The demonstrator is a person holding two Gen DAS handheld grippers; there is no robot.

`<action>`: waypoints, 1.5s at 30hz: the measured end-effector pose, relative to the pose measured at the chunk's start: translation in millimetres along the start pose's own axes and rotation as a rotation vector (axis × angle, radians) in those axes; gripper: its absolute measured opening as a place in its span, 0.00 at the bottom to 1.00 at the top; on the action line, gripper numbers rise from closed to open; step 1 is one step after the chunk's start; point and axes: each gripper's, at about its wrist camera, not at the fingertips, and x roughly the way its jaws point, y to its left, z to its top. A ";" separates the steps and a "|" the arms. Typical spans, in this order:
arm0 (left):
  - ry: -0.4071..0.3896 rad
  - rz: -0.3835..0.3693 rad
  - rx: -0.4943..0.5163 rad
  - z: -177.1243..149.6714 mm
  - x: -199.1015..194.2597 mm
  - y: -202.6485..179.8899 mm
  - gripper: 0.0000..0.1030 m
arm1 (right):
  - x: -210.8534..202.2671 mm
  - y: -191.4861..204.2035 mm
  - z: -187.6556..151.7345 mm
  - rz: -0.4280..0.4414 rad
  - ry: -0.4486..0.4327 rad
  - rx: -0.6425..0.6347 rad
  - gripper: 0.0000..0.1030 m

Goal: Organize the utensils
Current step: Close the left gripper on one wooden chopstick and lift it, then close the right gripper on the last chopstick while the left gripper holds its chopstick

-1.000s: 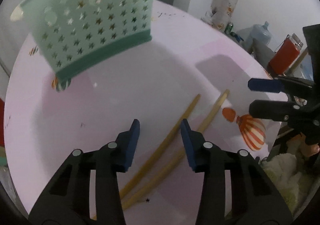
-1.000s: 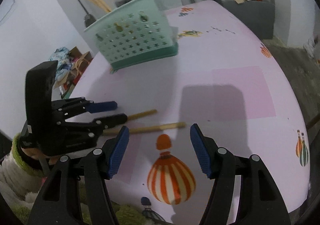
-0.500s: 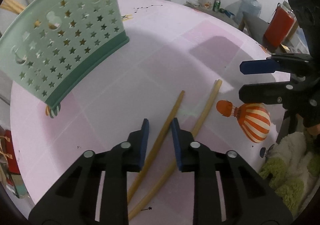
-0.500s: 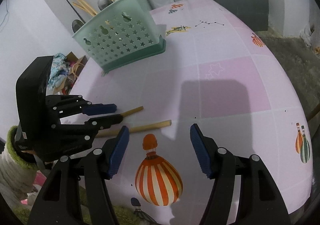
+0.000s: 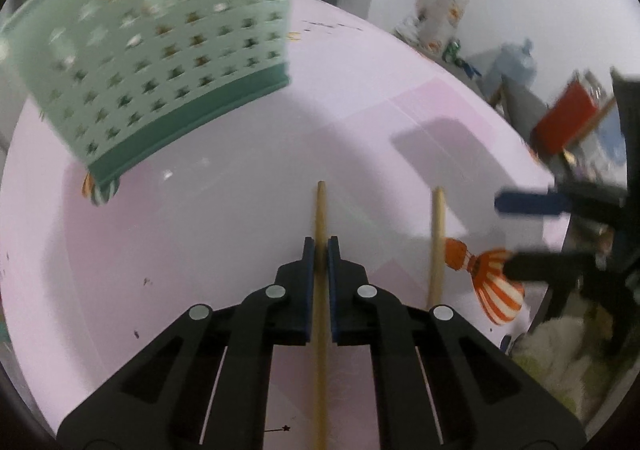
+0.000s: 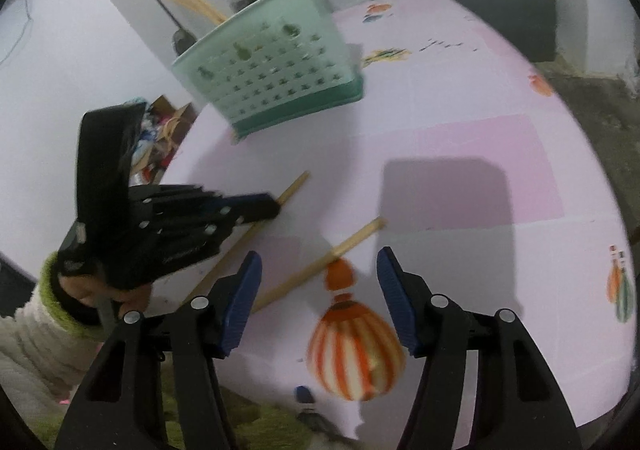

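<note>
The basket (image 5: 160,62) is smeared by motion in the left wrist view, its star holes running into streaks and its top edge cut off by the frame. What stands inside it shows only from the right wrist view: a few pale sticks and a dark handle poking above the rim (image 6: 244,16), too blurred to name. Clutter past the table's far edge, a red container (image 5: 566,122) among it, is also soft.

Two pale wooden chopsticks lie on the pink table (image 5: 200,250), near each other but apart. The left gripper (image 5: 320,250) has its blue fingers (image 5: 307,262) pressed shut on one chopstick (image 5: 320,210), whose far end sticks out ahead of them while the near end runs back between the black arms and off the bottom of the frame. The second chopstick (image 5: 437,238) lies just to its right, its lower part hidden behind the gripper's frame.

The right gripper (image 6: 320,290) hangs over the table edge, fingers (image 6: 244,298) wide apart and closing slightly, holding nothing; the second chopstick's near end lies under the gap by the left finger, beside a striped balloon print (image 6: 354,354).

A fleecy sleeve (image 6: 28,338) shows at the left hand.
</note>
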 end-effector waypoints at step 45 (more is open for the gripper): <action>-0.434 -0.034 -0.582 -59.3 -104.7 106.9 0.05 | 42.6 23.2 85.3 -0.002 -0.093 -0.062 0.08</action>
